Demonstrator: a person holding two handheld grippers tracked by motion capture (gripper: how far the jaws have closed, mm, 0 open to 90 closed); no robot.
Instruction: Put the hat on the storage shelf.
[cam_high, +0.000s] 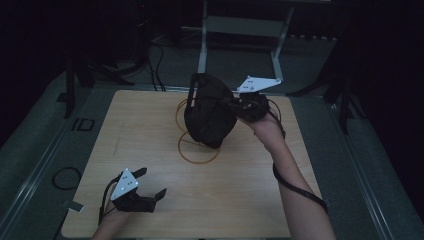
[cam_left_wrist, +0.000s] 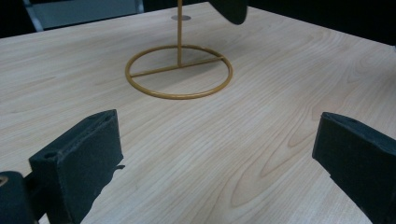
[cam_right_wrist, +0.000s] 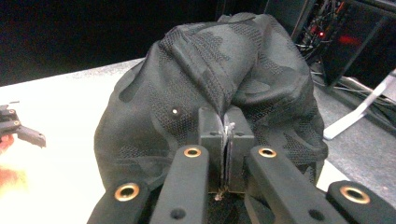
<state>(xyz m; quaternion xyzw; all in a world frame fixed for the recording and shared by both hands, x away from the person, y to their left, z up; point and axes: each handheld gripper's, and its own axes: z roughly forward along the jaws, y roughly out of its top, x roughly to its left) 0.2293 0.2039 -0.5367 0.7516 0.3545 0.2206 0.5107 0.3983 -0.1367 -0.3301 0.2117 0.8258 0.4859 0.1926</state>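
High view: gold wire stand (cam_high: 199, 145) directly beneath black cap (cam_high: 210, 112).

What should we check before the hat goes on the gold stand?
1. Right gripper pinched shut on the black cap: ok.
2. Cap lifted off the table: ok.
3. Gold wire stand upright, its ring base flat on the table: ok.
4. Left gripper open, holding nothing, away from the stand: ok.
5. Cap lined up over the top of the stand: cannot tell, the cap hides it.
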